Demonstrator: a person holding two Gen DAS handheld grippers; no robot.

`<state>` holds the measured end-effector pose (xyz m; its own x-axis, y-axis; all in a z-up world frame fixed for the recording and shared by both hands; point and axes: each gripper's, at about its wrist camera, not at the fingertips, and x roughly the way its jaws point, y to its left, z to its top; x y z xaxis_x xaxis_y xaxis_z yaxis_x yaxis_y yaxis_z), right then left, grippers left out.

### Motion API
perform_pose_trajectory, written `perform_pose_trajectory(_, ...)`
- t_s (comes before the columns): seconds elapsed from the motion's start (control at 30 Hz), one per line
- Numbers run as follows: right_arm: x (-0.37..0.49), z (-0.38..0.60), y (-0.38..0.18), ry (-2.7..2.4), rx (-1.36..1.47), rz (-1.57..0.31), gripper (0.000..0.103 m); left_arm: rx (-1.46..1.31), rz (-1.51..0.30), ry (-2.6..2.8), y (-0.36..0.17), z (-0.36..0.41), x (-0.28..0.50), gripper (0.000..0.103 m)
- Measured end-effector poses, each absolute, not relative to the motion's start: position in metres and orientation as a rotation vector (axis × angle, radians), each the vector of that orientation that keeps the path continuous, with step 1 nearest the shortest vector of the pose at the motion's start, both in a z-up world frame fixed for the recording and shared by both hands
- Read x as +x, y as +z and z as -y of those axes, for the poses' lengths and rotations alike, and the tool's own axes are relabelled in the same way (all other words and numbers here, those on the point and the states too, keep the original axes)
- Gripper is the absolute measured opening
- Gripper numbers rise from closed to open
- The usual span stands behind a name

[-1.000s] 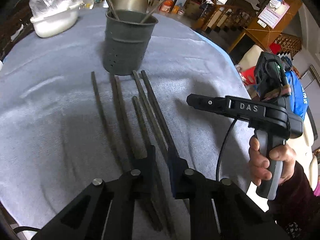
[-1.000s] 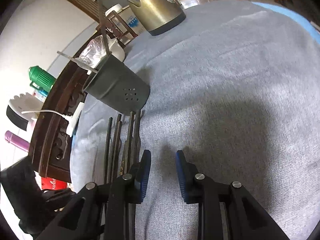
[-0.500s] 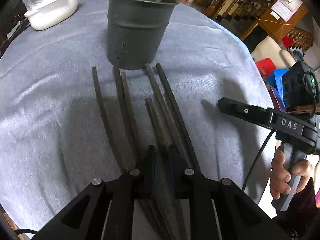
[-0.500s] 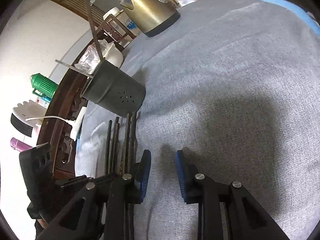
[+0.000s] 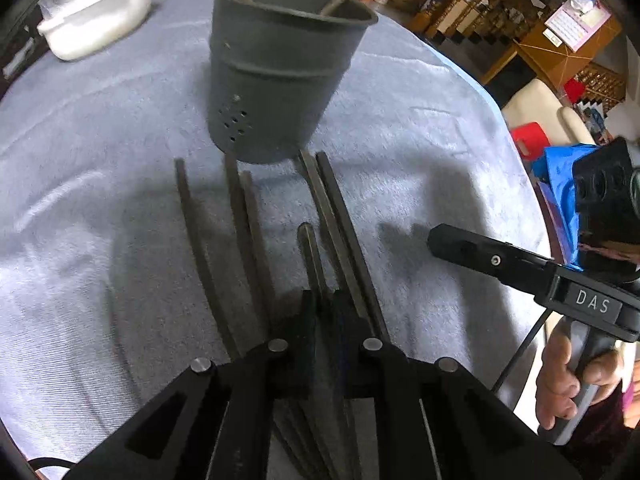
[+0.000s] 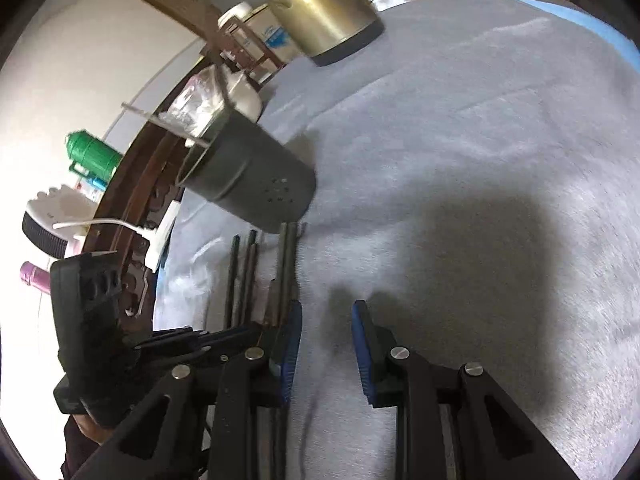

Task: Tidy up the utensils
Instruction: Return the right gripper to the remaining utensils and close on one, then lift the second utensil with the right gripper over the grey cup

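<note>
Several dark chopsticks lie side by side on the grey cloth, pointing at a grey perforated utensil cup that holds a few sticks. My left gripper is shut on one short chopstick in the middle of the row. My right gripper is open and empty, just right of the chopsticks, low over the cloth. The cup also shows in the right wrist view. The right gripper shows at the right edge of the left wrist view.
A white lidded tub stands at the back left. A brass-coloured kettle stands behind the cup. The table's rounded edge runs along the right. A dark wooden sideboard with bottles lies beyond the table.
My left gripper has moved forward toward the cup and closed on the short chopstick. My right gripper has stayed open and shifted slightly.
</note>
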<state>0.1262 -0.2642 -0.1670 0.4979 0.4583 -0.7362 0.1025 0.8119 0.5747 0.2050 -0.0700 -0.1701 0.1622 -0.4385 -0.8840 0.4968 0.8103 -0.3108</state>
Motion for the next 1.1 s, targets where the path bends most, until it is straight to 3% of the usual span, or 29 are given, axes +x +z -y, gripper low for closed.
perform_pose_trajectory(0.43,0.171,0.212,-0.163,0.219,0.429,-1.137,0.029,-0.067,-1.027,-0.693,-0.091,0.009,0.186,0.007)
perform_pose_trajectory(0.53,0.176,0.201,-0.169,0.188,0.376,-1.167,0.028,-0.085,-0.994,-0.669,-0.082,0.001,0.182,0.007)
perform_pose_trajectory(0.67,0.173,0.199,-0.168,0.174,0.365,-1.160,0.018,-0.112,-0.967,-0.638,-0.075,-0.011,0.184,0.007)
perform_pose_trajectory(1.1,0.190,0.189,-0.171,0.099,0.268,-1.236,0.019,-0.141,-0.925,-0.625,-0.065,-0.021,0.187,0.007)
